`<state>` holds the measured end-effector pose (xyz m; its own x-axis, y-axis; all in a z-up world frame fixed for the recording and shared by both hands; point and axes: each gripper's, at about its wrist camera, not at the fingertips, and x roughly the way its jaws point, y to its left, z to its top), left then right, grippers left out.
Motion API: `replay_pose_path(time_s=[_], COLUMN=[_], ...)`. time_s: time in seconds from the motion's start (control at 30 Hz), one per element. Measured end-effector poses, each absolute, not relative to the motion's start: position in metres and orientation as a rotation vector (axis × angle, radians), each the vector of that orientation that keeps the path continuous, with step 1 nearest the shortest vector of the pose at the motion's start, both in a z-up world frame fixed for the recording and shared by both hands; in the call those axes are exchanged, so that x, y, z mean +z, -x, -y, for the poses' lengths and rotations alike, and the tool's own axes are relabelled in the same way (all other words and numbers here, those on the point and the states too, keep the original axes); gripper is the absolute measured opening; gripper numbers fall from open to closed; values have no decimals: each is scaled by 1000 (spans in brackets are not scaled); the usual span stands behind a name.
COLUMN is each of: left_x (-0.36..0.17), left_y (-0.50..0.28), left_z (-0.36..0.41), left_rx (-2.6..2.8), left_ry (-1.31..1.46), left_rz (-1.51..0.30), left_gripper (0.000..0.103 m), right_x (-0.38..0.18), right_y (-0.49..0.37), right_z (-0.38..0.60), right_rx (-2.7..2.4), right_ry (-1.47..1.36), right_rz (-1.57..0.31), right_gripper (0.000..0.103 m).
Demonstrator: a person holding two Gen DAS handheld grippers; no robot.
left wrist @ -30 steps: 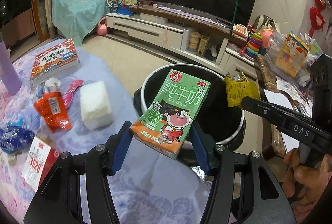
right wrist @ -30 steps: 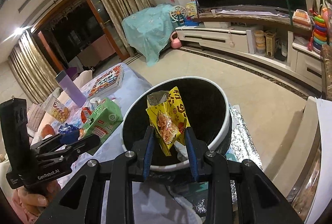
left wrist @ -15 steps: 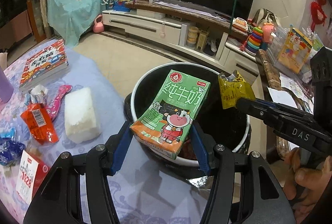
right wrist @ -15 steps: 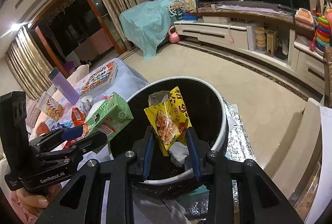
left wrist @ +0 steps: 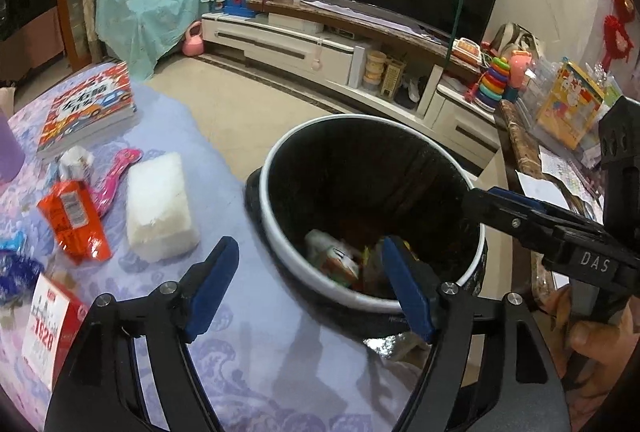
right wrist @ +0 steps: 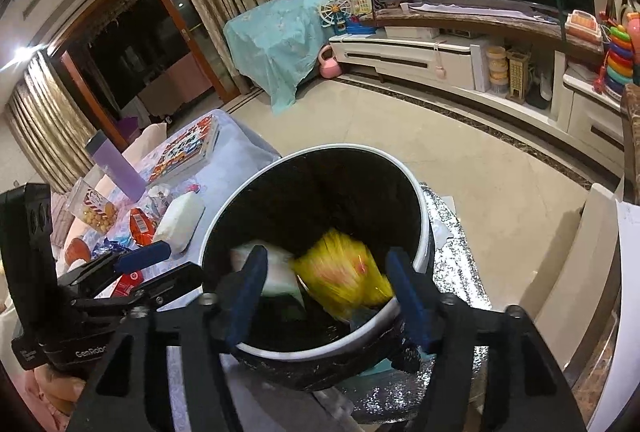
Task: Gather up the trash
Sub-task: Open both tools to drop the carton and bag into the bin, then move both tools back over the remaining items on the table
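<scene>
Two grippers are seen over the black trash bin (left wrist: 280, 168), both with jaws spread wide and nothing between them — the left gripper (left wrist: 310, 282) and the right gripper (right wrist: 326, 290) are released. The bin stands at the edge of the table (left wrist: 248, 352), which is draped in a lilac patterned cloth; inside it a milk carton (left wrist: 334, 260) lies near the bottom, and in the right wrist view a yellow snack wrapper (right wrist: 344, 274) is blurred just below the rim, judged to be falling. What remains to collect lies on the cloth, well to the left of the bin: a white foam block (left wrist: 160, 206), an orange snack packet (left wrist: 74, 218), a red-and-white card box (left wrist: 48, 324) and a blue crinkled wrapper (left wrist: 16, 274). The relation that governs the coming move is recorded as follows — the foam block is nearest, ahead and to the left of the left gripper, while the right gripper sits on the far side of the bin, so the left hand is judged the better placed. The block's long axis runs roughly away from the camera, slightly tilted toward the left; its short width would be spanned by the jaws if approached end-on. The orange packet lies just beside it, farther left, long axis nearly parallel, its crimped end pointing toward the near table edge. A book (left wrist: 88, 108) and a purple bottle (right wrist: 116, 168) farther back are judged not to be trash.
</scene>
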<state>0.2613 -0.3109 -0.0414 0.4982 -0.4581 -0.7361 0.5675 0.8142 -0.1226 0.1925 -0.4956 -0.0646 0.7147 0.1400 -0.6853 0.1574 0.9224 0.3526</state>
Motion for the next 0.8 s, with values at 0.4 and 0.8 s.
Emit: replay_pose_path(time_s=[0.4,0.8], left_x=[-43,-49], left_y=[-226,-205], left_z=[236,150], left_rx=[-532,-416], left_ry=[-54,14], left_rz=[-799,-795], left_gripper=[78,79], right_x=[-56,-53], right_y=[-171,-159], right_z=[470,405], right_rx=[-13,57], right_ry=[-413,-374], right_rz=[-735,-730], right_gripper=[92,95])
